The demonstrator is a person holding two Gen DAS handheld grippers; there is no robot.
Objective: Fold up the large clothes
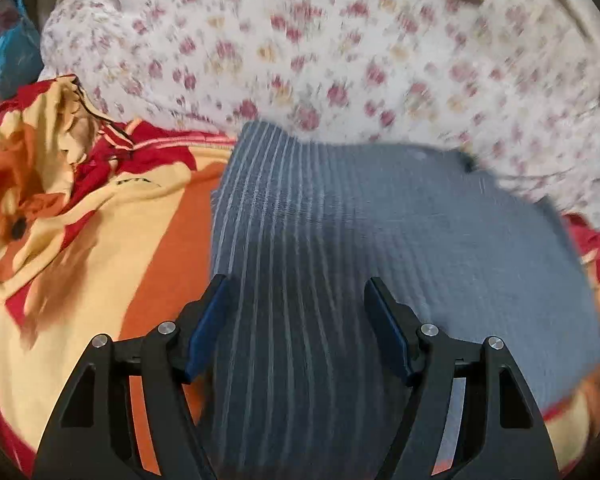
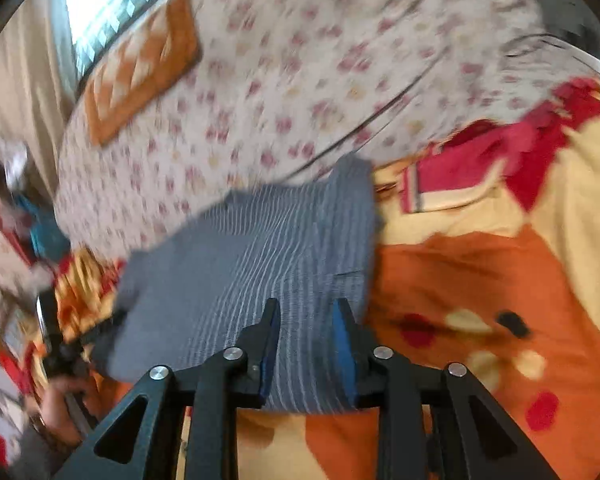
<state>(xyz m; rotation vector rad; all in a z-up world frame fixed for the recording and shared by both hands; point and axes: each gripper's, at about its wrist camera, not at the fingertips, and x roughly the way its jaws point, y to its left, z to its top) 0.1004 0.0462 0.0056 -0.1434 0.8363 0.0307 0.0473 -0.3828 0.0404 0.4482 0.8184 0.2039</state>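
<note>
Left gripper point(image 1: 296, 300) spread wide above the grey striped garment point(image 1: 340, 240), nothing between the fingers. Right gripper point(image 2: 306, 320) partly spread over the garment's near edge, not pinching it. Garment lies flat on the orange-yellow-red blanket point(image 1: 100, 240). Beyond the garment: floral sheet point(image 1: 300, 40), orange cushion point(image 2: 140, 68).

The bed point(image 1: 340, 40) is being covered by a white sheet printed with small red and yellow flowers, and an orange patterned cushion point(image 2: 140, 76) is lying on it near the far edge. A red, orange and cream blanket point(image 1: 100, 220) is being spread across the near part of the bed. A blue-grey striped garment point(image 1: 340, 240) is lying flat on the blanket, its far edge reaching the flowered sheet.
</note>
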